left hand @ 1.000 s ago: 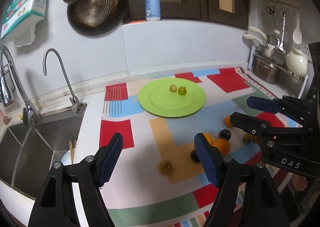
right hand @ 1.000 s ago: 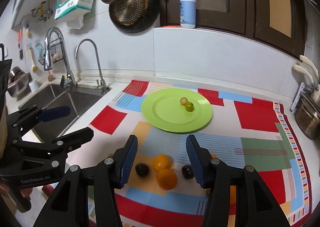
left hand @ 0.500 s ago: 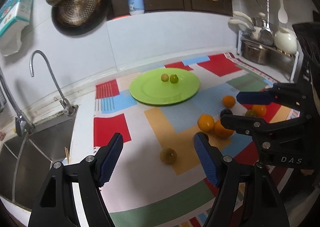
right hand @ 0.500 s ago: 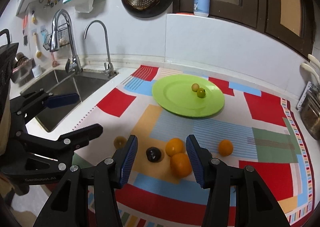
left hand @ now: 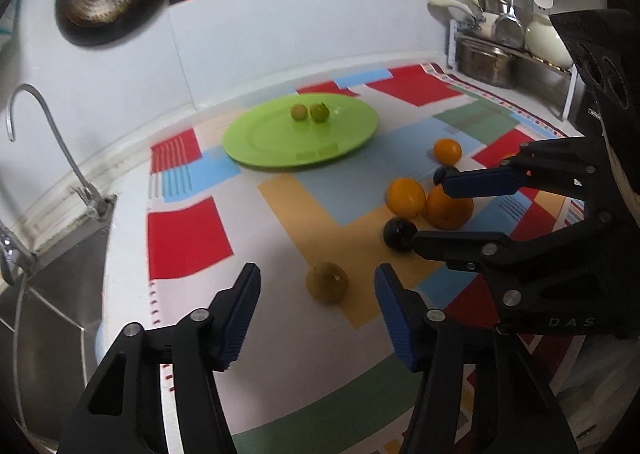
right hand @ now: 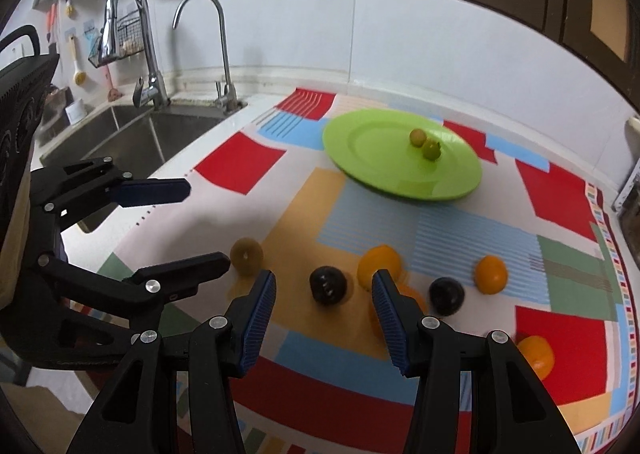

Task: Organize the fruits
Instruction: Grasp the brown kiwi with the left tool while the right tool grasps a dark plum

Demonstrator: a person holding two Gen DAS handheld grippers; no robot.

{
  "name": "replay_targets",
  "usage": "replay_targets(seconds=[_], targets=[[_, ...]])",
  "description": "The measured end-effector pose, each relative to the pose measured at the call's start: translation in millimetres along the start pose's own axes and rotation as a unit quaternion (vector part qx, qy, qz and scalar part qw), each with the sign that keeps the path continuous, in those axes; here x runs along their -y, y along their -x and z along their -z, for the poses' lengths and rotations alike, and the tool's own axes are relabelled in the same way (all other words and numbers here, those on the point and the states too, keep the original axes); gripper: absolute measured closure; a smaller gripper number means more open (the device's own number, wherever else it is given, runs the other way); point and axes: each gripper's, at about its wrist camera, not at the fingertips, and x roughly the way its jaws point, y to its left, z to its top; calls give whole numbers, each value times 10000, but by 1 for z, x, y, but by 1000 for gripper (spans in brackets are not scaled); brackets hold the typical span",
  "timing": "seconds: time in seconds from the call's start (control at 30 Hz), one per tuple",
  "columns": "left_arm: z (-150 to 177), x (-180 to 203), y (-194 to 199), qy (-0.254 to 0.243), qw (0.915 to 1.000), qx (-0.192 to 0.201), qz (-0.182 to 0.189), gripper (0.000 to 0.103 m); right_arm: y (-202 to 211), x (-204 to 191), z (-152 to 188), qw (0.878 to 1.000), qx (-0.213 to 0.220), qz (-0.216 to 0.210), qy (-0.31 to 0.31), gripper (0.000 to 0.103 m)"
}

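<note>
Both claws are gaping wide and empty: the left claw is lining up on the dull yellow-green round fruit, lying on the table at six o'clock from the lime-green round plate, while the right claw is framing the small black round fruit. Next, probably lowering and closing.

Fruit count on the worktop — ten pieces, one plate

In the right wrist view: one green plate at upper centre carrying two small yellow-green fruits side by side. Off the plate, lower centre — four oranges, one just above the right finger, one to its right, one at lower right, one mostly hidden behind the right finger. Two dark round fruits, one between the fingers, the other to its right. One yellowish-brown fruit at centre left. Two hand-held grippers are in view and two taps stand at upper left.
</note>
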Motion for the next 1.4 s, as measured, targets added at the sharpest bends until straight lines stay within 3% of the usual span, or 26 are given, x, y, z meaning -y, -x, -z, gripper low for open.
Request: replay_targets(seconds=[0.17, 0.53, 1.03, 1.4], targets=[[4, -3, -12, 17, 9997, -150, 192, 52, -15, 2, 3, 9996, -222, -110, -164, 59], [2, -10, -34, 178, 9977, -402, 523, 61, -36, 2, 4, 9984, -459, -55, -313, 62], [1, -14, -42, 387, 9950, -568, 727, 73, -49, 6, 3, 9970, -644, -45, -438, 69], [-4, -17, -31, 502, 9958, -467, 599, 73, -47, 7, 0, 9968, -583, -106, -544, 74]])
